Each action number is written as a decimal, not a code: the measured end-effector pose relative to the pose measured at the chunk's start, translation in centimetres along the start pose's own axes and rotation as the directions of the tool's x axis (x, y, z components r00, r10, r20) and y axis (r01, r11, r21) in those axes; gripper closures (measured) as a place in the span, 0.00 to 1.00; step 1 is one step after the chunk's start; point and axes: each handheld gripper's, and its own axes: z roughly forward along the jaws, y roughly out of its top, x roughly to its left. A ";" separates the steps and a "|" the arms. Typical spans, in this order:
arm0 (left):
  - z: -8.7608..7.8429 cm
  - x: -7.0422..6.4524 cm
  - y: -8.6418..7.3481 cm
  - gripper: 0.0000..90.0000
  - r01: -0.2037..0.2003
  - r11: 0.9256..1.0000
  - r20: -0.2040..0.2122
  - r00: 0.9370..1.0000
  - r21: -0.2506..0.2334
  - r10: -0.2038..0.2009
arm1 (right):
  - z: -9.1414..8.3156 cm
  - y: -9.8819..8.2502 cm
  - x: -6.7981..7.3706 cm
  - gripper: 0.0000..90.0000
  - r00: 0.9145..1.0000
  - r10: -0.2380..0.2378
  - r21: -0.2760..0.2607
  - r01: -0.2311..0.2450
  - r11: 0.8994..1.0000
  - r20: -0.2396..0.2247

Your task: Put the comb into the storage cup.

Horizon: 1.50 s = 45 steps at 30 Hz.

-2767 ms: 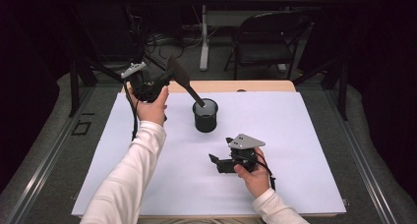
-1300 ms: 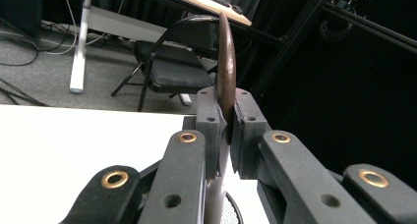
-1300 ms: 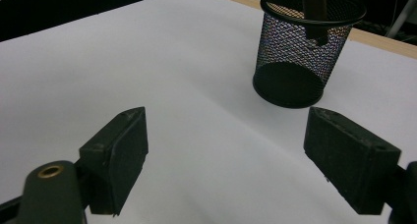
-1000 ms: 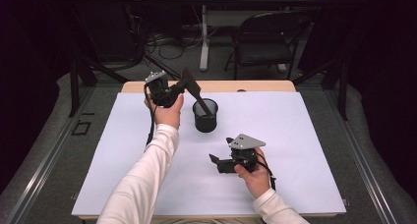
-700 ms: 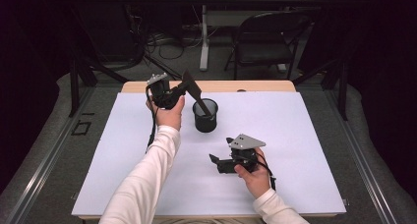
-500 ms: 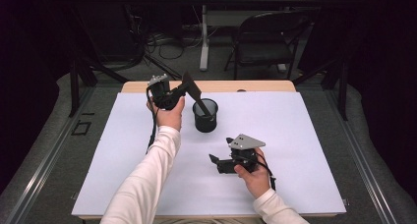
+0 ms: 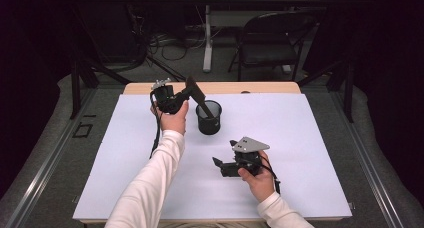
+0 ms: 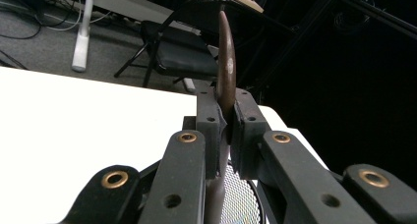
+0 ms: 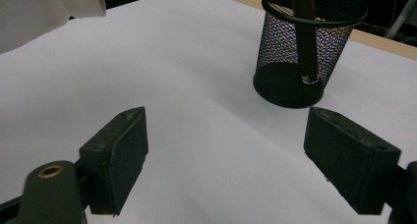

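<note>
A black mesh cup [image 7: 208, 122] stands on the white table [image 7: 300, 138] near its far edge. My left gripper [image 7: 183, 96] hovers just left of and above the cup, shut on a dark brown spatula [image 7: 196, 92]. The spatula's blade sticks up past the jaws, and its handle slants down into the cup. In the left gripper view [image 8: 225, 130] the spatula [image 8: 226, 62] shows edge-on between the pads, with the cup [image 8: 241, 197] below. My right gripper [image 7: 219, 164] rests low over the table in front of the cup, open and holding nothing. In the right gripper view [image 9: 231, 160] the cup [image 9: 305, 52] holds the handle [image 9: 304, 22].
A wooden strip [image 7: 260, 88] borders the table's far edge. Beyond it stand a dark folding chair [image 7: 272, 40] and a white table leg [image 7: 207, 38] among floor cables. The white sleeve [image 7: 150, 188] of the left arm crosses the near left of the table.
My left gripper has carried the spatula to the right, closer to the cup, and the handle now stands steeper in it. The right gripper has stayed where it was.
</note>
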 end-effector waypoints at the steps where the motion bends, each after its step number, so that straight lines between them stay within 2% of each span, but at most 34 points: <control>1: 0.0 0.0 0.0 0.93 0.000 1.000 -0.001 1.000 0.002 0.000 | 0.0 0.0 0.0 0.19 1.000 0.000 0.000 0.000 1.000 0.000; 18: 0.5 0.7 -0.9 0.93 0.029 0.999 -0.001 1.000 0.017 -0.028 | 0.0 0.0 0.0 0.19 1.000 -0.002 0.005 0.002 1.000 0.001; 40: 0.3 1.7 -1.3 0.93 0.070 0.998 -0.001 0.998 0.005 -0.070 | 0.2 -0.1 0.1 0.19 1.000 -0.005 0.010 0.005 1.000 -0.001; 45: 0.1 2.2 -1.4 0.93 0.089 0.996 -0.007 0.996 -0.002 -0.089 | 0.2 -0.1 0.1 0.19 1.000 -0.007 0.011 0.007 1.000 -0.002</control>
